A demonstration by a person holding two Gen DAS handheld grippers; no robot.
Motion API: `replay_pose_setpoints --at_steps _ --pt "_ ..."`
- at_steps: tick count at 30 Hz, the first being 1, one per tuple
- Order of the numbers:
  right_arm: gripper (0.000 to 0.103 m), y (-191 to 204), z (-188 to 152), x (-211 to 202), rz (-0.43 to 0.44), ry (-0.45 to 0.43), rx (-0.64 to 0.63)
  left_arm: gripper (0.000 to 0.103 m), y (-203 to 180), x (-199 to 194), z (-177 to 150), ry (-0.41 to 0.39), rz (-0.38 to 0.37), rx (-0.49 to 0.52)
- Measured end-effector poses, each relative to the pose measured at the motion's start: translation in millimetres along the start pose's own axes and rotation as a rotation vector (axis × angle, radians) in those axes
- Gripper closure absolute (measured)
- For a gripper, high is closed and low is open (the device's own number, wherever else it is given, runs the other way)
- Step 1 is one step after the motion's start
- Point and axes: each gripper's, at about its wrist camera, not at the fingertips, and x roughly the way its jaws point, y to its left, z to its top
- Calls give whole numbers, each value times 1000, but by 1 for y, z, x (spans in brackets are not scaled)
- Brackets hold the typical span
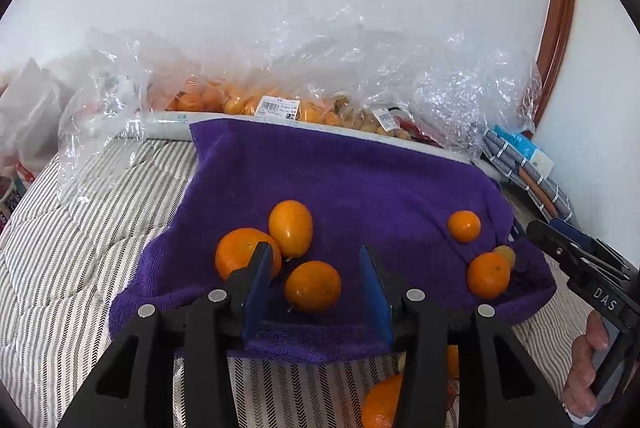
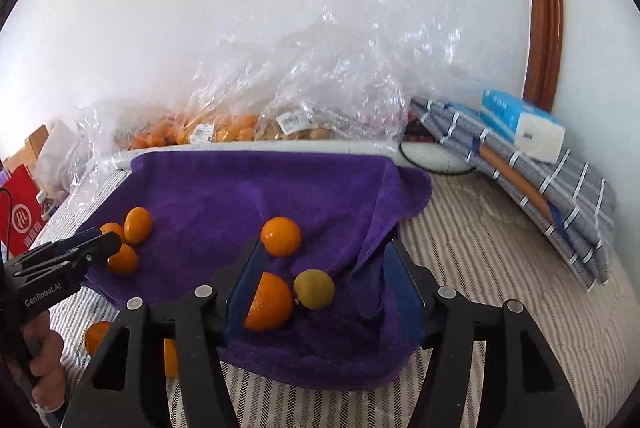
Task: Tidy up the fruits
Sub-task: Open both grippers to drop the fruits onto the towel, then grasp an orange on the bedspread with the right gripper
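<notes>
Sorting oranges on a purple towel (image 1: 340, 180) spread over the striped bed (image 1: 80, 268).

We are holding the left hand-held gripper (image 1: 316, 280) wide around an orange (image 1: 312, 286) at lower centre; our right hand-held gripper (image 2: 324, 284) is gaping wide over an orange (image 2: 270, 302) and a yellowish fruit (image 2: 314, 289).

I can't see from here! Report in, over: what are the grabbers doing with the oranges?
Left gripper open, orange between its fingers. Right gripper open over orange and yellowish fruit. Purple towel fold beside right gripper.

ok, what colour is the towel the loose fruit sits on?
Purple. The towel shows best in the right wrist view, spread over the striped bedding.
</notes>
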Motion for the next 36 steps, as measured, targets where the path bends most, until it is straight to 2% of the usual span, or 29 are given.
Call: replay_pose_setpoints --at_steps 3,9,17,27,32,36 --pt "41 -1 2 -13 6 -45 24 60 0 -4 0 -16 0 -6" --pt "41 1 -6 -49 -42 -57 43 60 -3 -12 -2 -33 -21 2" --pt "41 12 -32 -74 9 32 91 60 0 -40 -17 -75 -20 21" --pt "52 46 -69 -79 54 116 67 59 40 -74 -36 -63 46 -13" --pt "56 70 -75 -73 50 131 14 55 65 -82 -40 -45 95 -57" --pt "59 83 -73 -62 71 136 3 55 74 -79 -38 -36 101 -99"
